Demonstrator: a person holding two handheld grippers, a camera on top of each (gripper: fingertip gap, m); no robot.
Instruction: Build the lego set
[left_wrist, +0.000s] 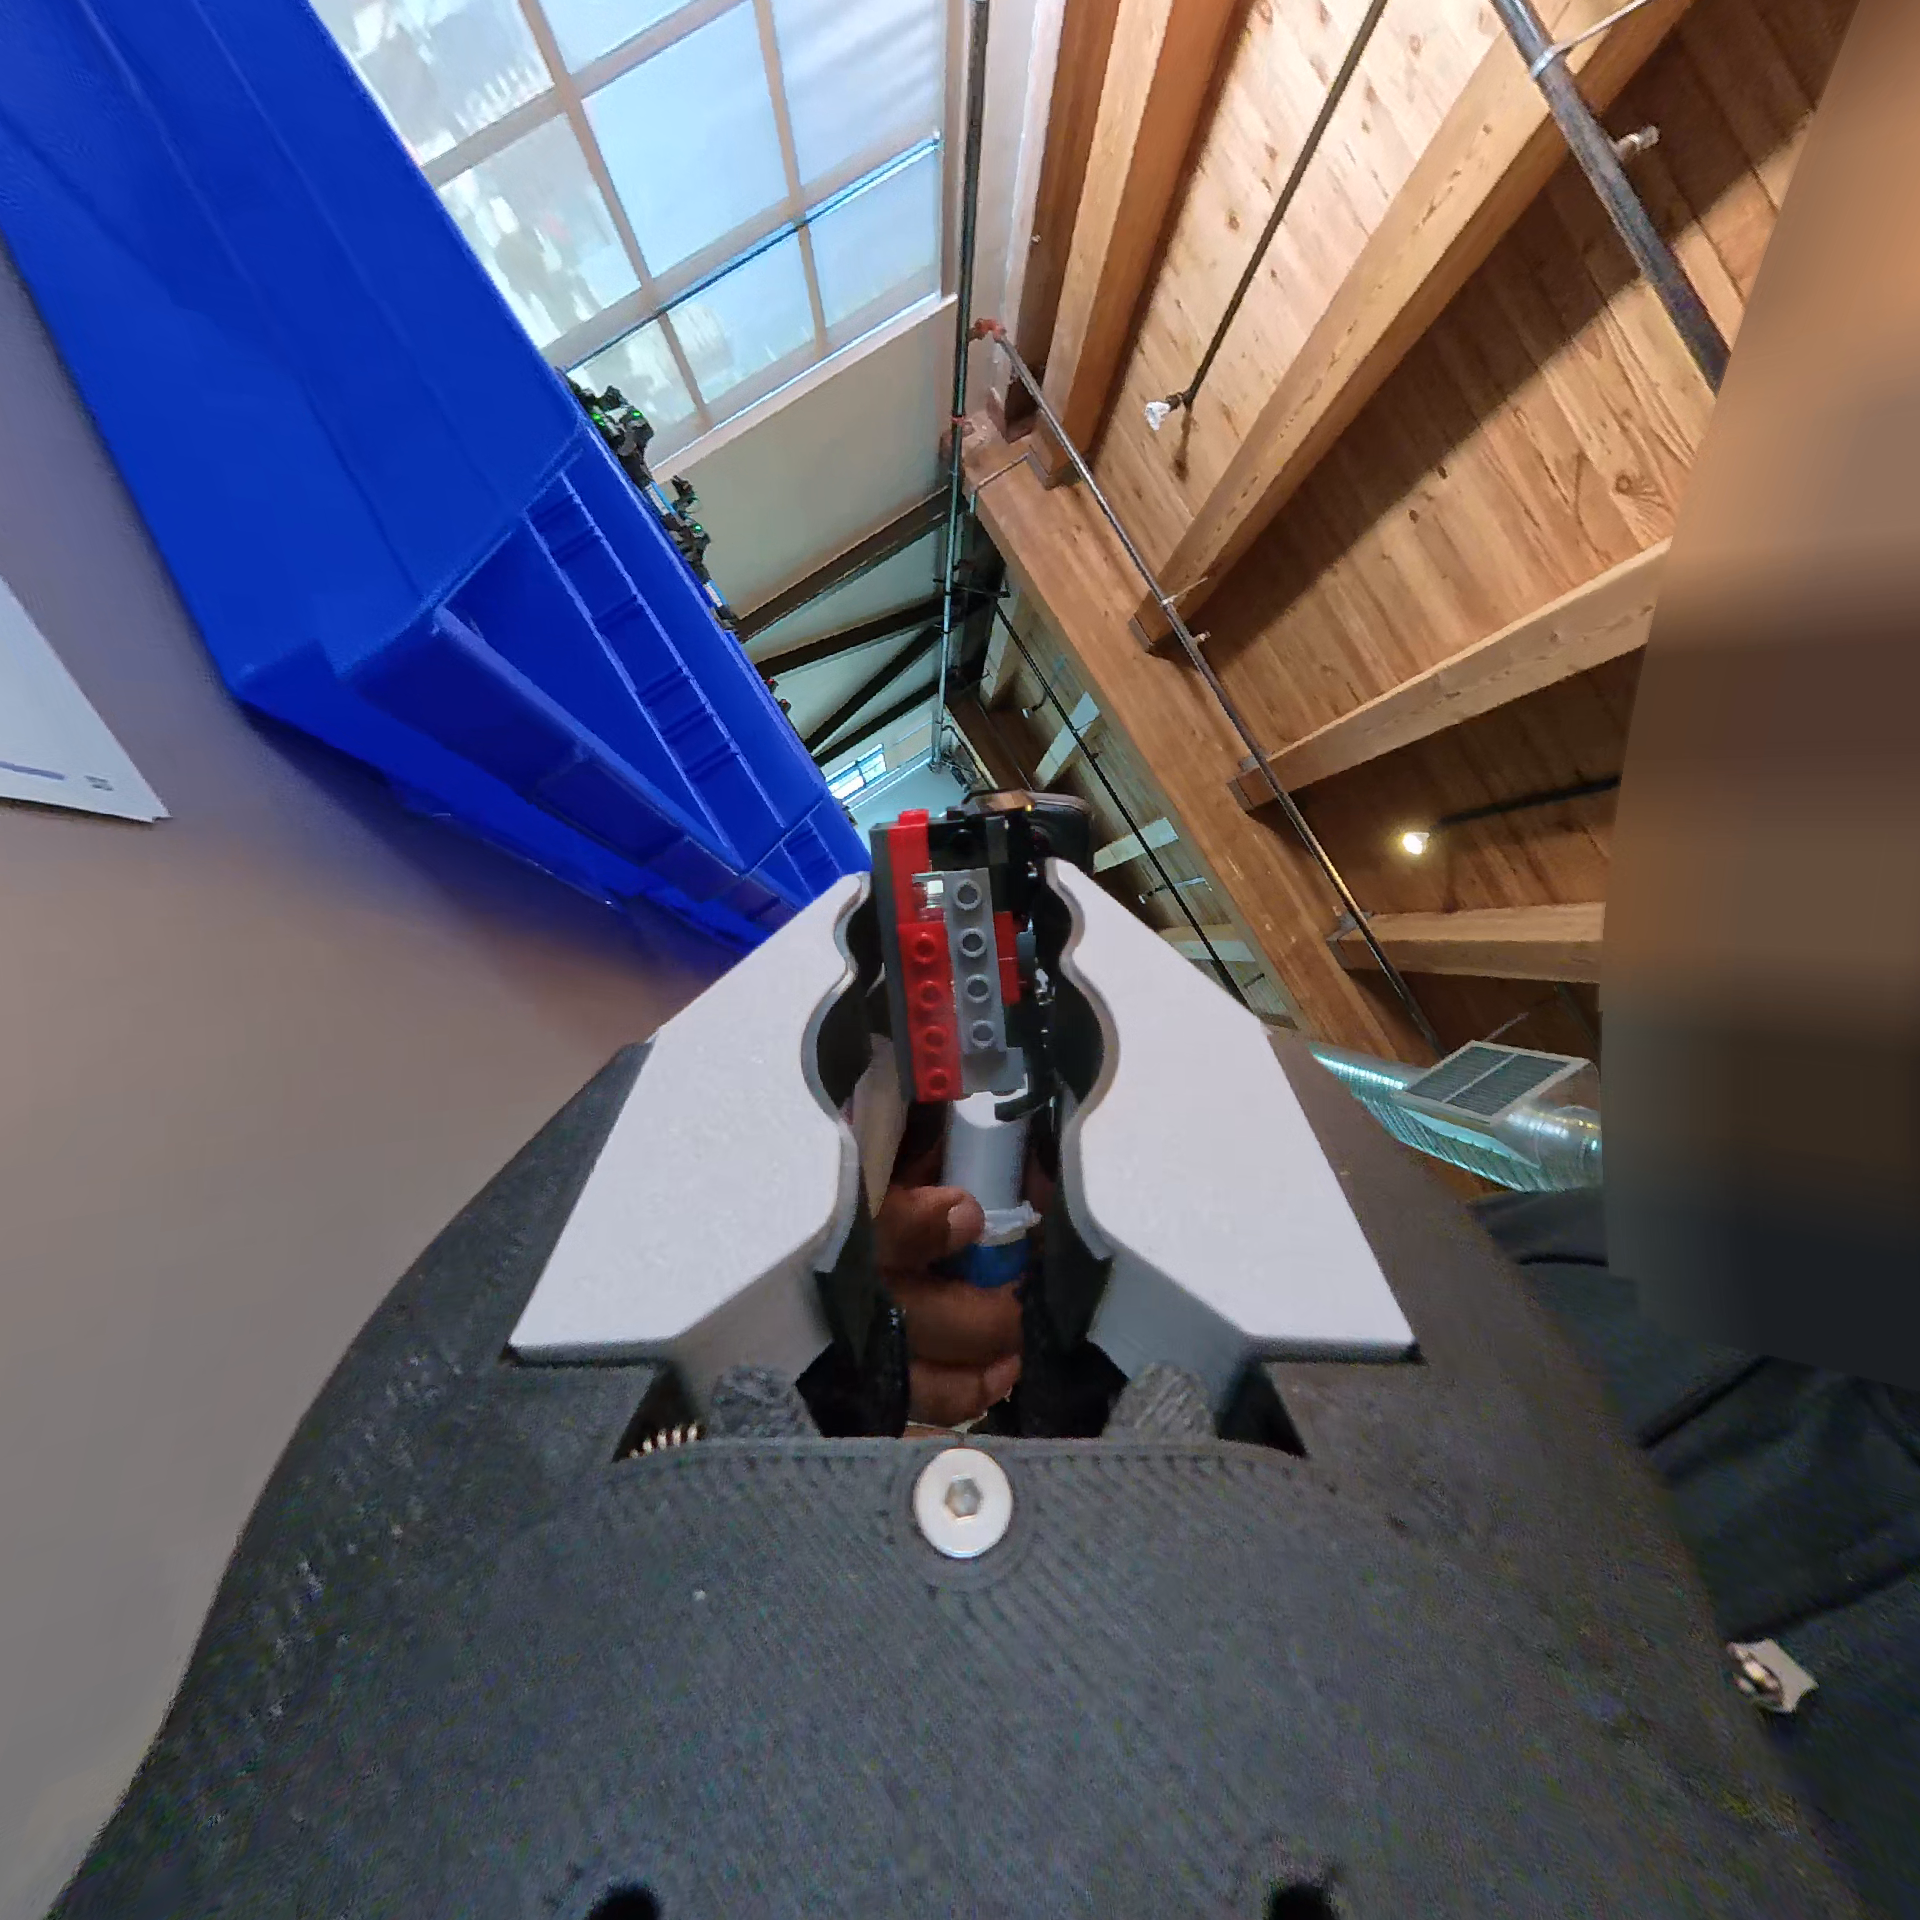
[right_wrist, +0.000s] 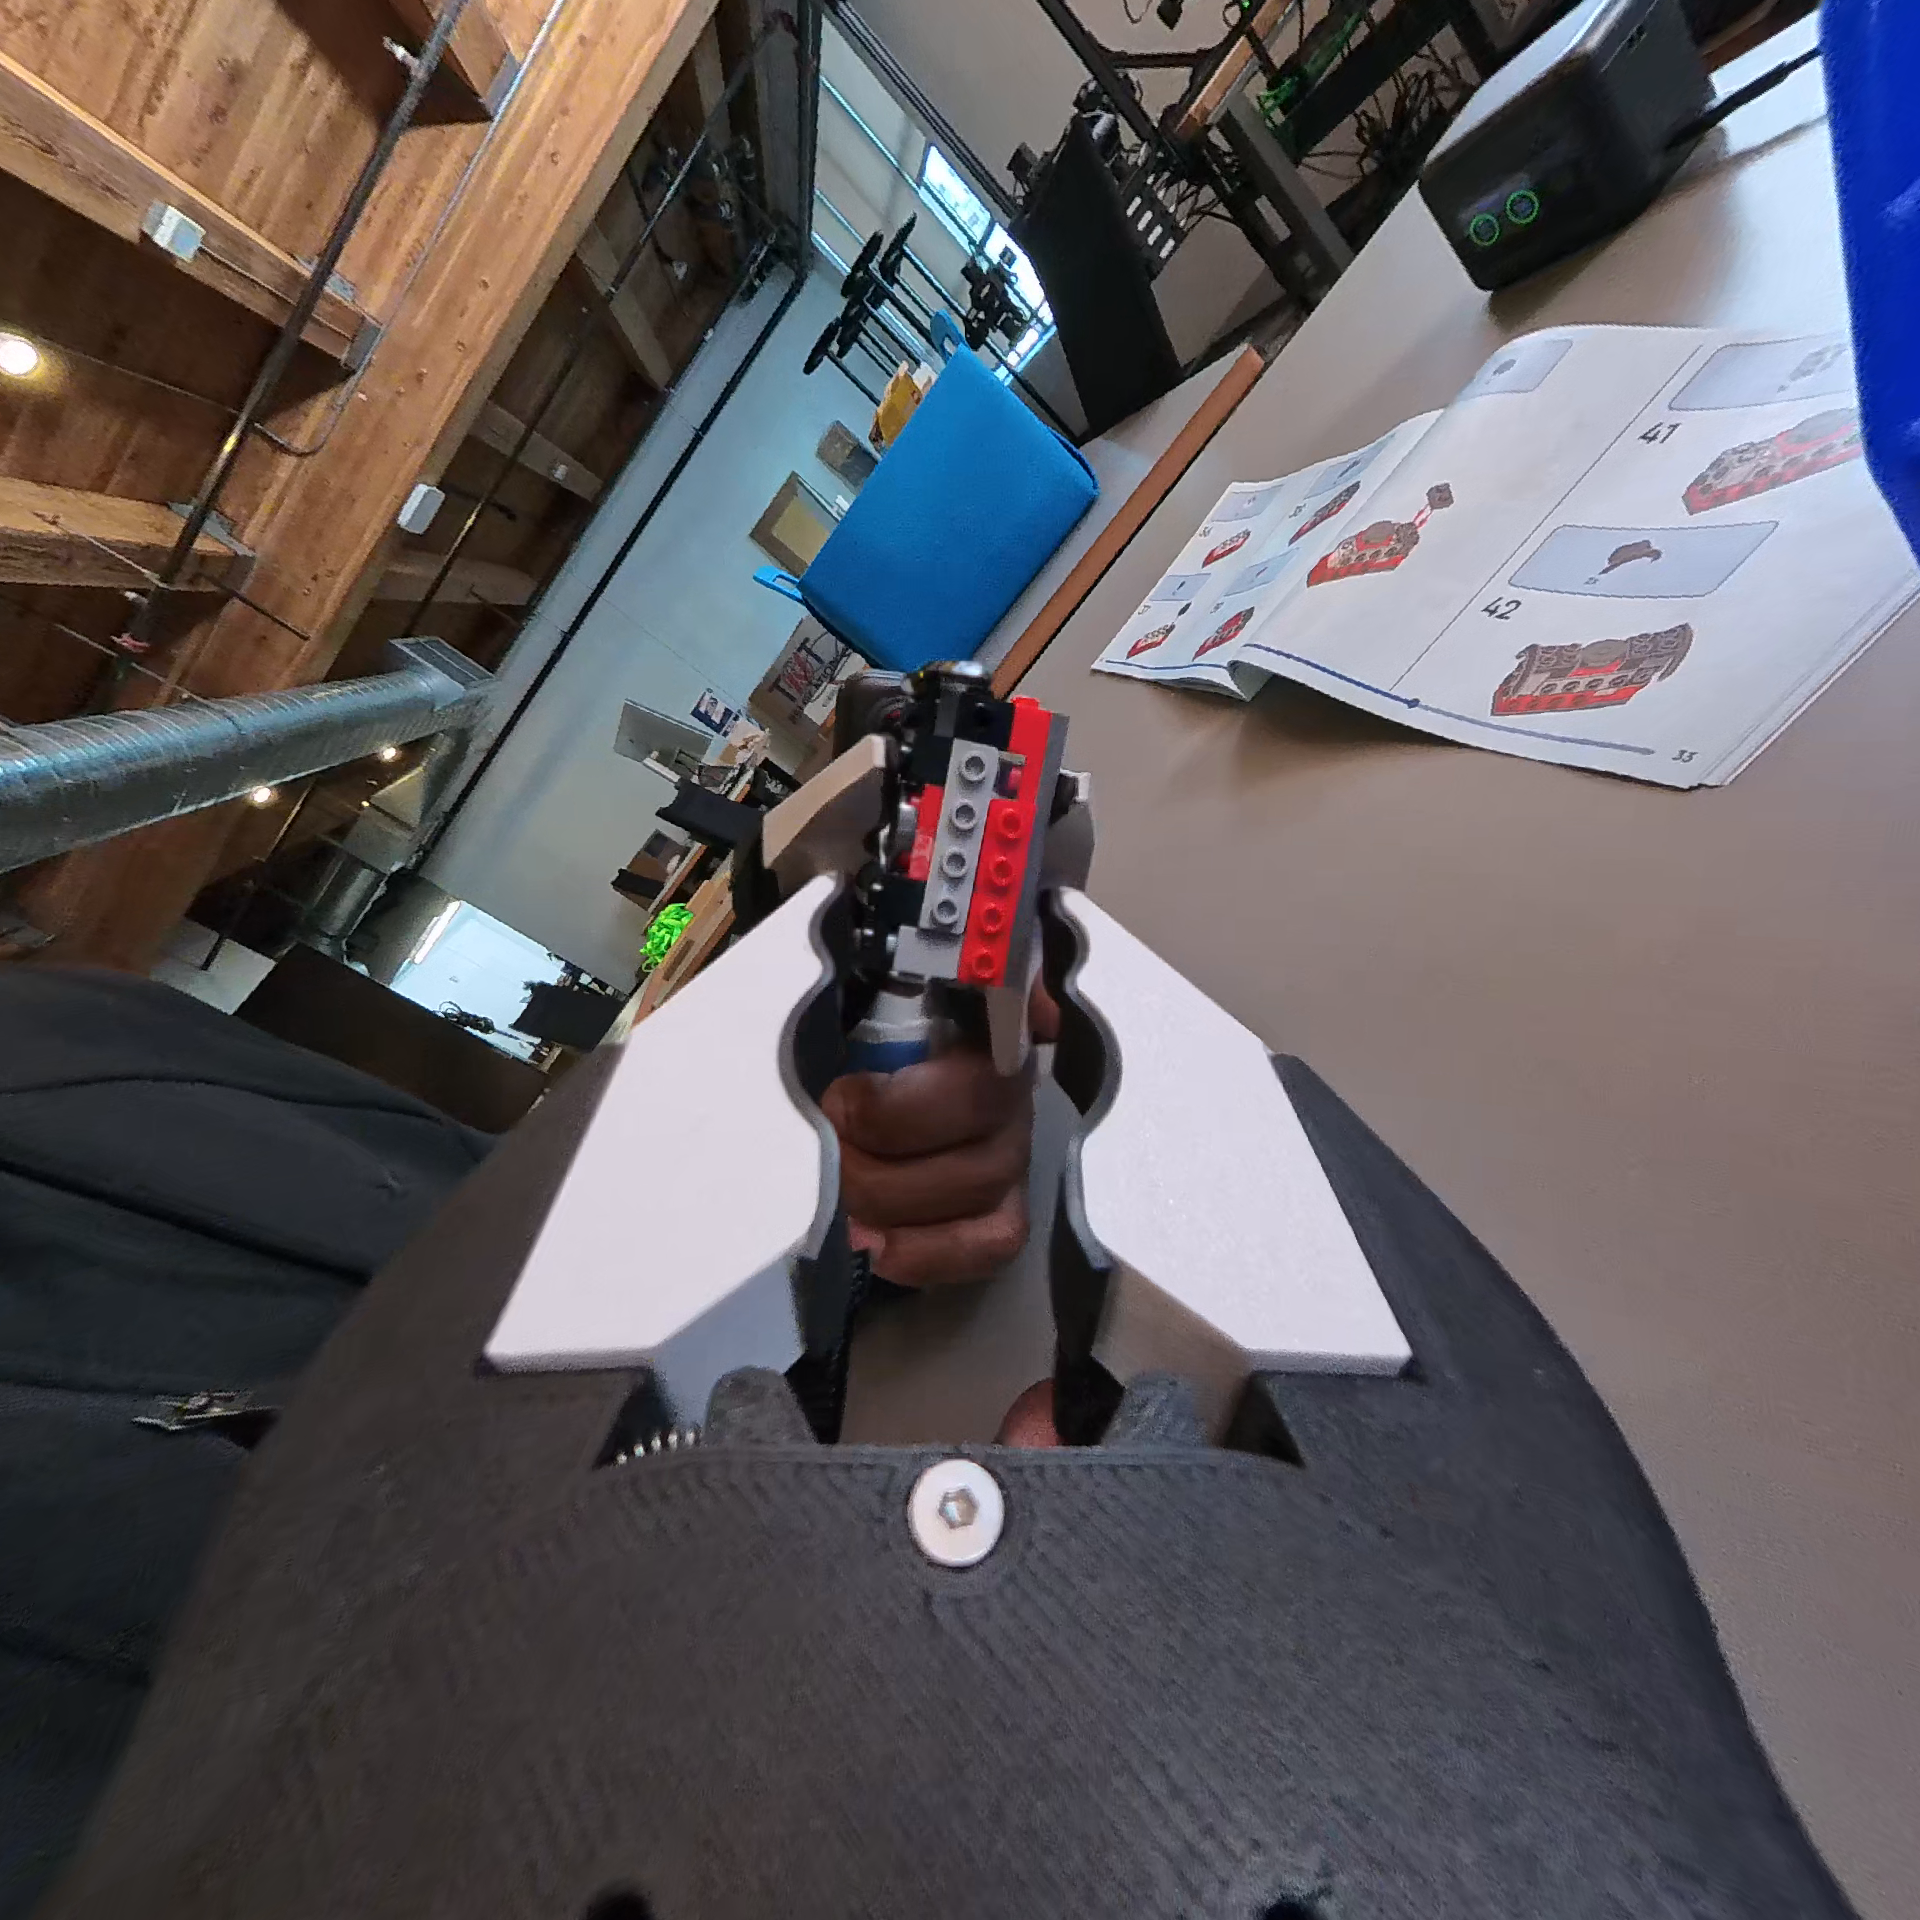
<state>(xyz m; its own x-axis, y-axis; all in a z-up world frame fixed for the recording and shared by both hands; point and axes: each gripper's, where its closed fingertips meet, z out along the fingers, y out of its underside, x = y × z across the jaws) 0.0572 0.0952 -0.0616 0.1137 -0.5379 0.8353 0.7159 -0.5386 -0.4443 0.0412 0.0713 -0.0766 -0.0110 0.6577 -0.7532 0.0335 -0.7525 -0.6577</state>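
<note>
A small lego build (left_wrist: 961, 977) of red, light grey and black bricks sits between the tips of my left gripper (left_wrist: 966, 894), which is shut on it. The same build (right_wrist: 966, 852) shows in the right wrist view, between the tips of my right gripper (right_wrist: 940, 904), which is also shut on it. The two grippers face each other and hold the build in the air above the table. Behind the build, each view shows the other gripper's handle and the hand (right_wrist: 925, 1174) around it.
An open instruction booklet (right_wrist: 1507, 582) lies on the grey-brown table (right_wrist: 1455, 1039) to the right. A black box device (right_wrist: 1558, 177) stands behind it. A large blue bin (left_wrist: 364, 416) stands on the table at the left view's left, beside a white sheet (left_wrist: 62, 727). My left and right fingertips are right by each other.
</note>
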